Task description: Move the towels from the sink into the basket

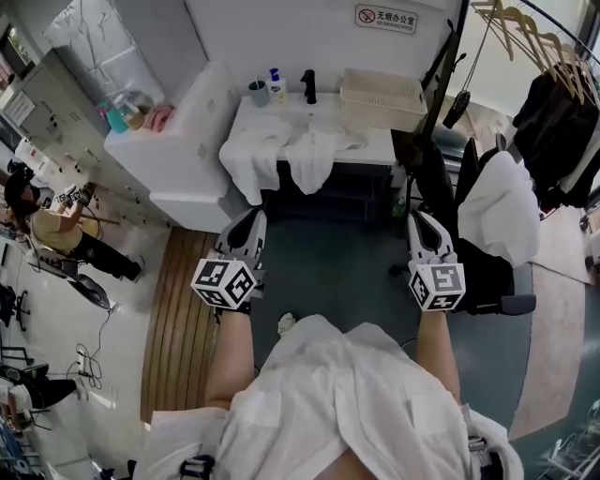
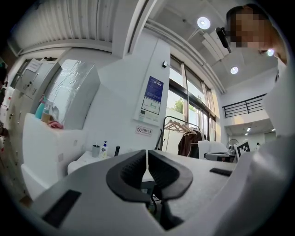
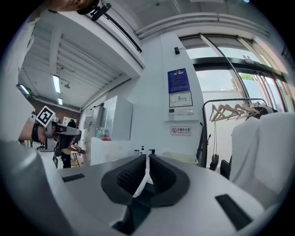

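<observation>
- White towels [image 1: 251, 150] lie bunched on the counter [image 1: 375, 145] in front of the tap [image 1: 308, 86]. Two ends hang over the front edge. The sink cannot be made out beneath them.
- Cream basket [image 1: 382, 80] stands on the right end of the same counter, just beside the towels and apart from them. No towel is seen in it.
- A cup [image 1: 259, 92] and a pump bottle [image 1: 276, 84] stand at the back of the counter, left of the tap.
- Left claw [image 1: 253, 218] is held low over the floor, well short of the counter, pointing towards it. Its own view shows the two dark pads closed against each other with nothing between them.
- Right claw [image 1: 419, 221] is held level with the left one, the two well apart, also pointing at the counter. Its own view shows the pads together and nothing gripped.
- Neither claw touches the towels or the basket.
- A sign [image 1: 385, 18] hangs on the wall above the basket.
- A rack [image 1: 534, 37] with hangers and dark garments stands at the right. A chair [image 1: 497, 206] draped in white cloth stands near the right claw.
- A person [image 1: 56, 225] stands at the far left, well away from the counter.
</observation>
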Demonstrator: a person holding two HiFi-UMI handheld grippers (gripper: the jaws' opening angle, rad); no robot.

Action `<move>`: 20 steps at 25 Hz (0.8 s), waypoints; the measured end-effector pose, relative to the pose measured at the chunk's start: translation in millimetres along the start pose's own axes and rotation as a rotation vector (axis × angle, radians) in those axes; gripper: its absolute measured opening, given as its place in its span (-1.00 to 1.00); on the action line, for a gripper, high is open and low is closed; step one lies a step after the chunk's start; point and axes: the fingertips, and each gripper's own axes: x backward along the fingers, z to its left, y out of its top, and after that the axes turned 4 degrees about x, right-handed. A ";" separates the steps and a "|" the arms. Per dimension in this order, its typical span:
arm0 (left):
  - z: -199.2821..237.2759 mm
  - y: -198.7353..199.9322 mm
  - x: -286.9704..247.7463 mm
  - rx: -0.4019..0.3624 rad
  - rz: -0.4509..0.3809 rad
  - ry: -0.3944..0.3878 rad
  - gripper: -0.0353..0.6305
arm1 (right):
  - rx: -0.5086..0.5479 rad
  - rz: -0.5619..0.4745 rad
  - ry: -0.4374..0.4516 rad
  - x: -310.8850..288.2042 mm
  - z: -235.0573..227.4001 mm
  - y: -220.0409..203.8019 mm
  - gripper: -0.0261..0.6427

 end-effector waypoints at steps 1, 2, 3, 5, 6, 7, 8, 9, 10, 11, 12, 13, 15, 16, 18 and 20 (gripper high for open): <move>2.1 -0.7 -1.0 0.003 0.001 0.003 -0.83 | -0.008 0.004 0.004 -2.2 -0.2 -1.3 -0.83; 4.4 -1.0 -2.2 0.007 0.001 0.007 -0.83 | -0.016 0.008 0.007 -4.9 -0.7 -2.6 -0.83; 7.0 -1.2 -3.7 0.011 0.002 0.010 -0.83 | -0.022 0.012 0.009 -8.2 -1.4 -3.7 -0.83; 13.7 -1.6 -8.1 0.020 0.005 0.017 -0.83 | -0.025 0.024 0.013 -16.1 -2.1 -5.0 -0.82; 17.6 -2.2 -11.3 0.026 0.008 0.019 -0.83 | -0.024 0.028 0.016 -20.3 -2.1 -5.3 -0.82; 21.4 -3.1 -15.2 0.031 0.010 0.020 -0.83 | -0.023 0.031 0.019 -24.4 -2.0 -5.7 -0.82; 24.8 -4.5 -19.9 0.035 0.011 0.019 -0.83 | -0.022 0.031 0.024 -28.5 -2.0 -6.5 -0.81; 27.8 -6.3 -25.6 0.038 0.013 0.017 -0.83 | -0.023 0.031 0.030 -33.1 -2.1 -7.9 -0.80; 30.7 -8.2 -32.7 0.039 0.014 0.013 -0.83 | -0.024 0.032 0.038 -38.5 -2.9 -9.7 -0.77; 33.8 -9.9 -41.2 0.041 0.014 0.008 -0.83 | -0.024 0.033 0.043 -45.2 -4.5 -11.9 -0.73; 37.6 -11.2 -51.1 0.044 0.013 0.003 -0.83 | -0.021 0.035 0.046 -53.4 -6.8 -14.0 -0.70; 42.0 -12.0 -61.9 0.046 0.012 -0.002 -0.83 | -0.017 0.038 0.048 -62.8 -9.5 -16.2 -0.69; 52.7 -12.3 -85.5 0.050 0.011 -0.012 -0.83 | -0.009 0.045 0.050 -84.5 -15.6 -20.7 -0.69; 58.9 -11.6 -98.3 0.050 0.011 -0.017 -0.83 | -0.007 0.051 0.051 -96.9 -19.5 -23.2 -0.68; 73.8 -8.9 -124.5 0.051 0.012 -0.022 -0.83 | -0.006 0.063 0.051 -123.6 -28.8 -27.7 -0.68; 91.2 -4.5 -149.3 0.054 0.010 -0.019 -0.83 | -0.006 0.070 0.046 -150.9 -38.7 -29.9 -0.68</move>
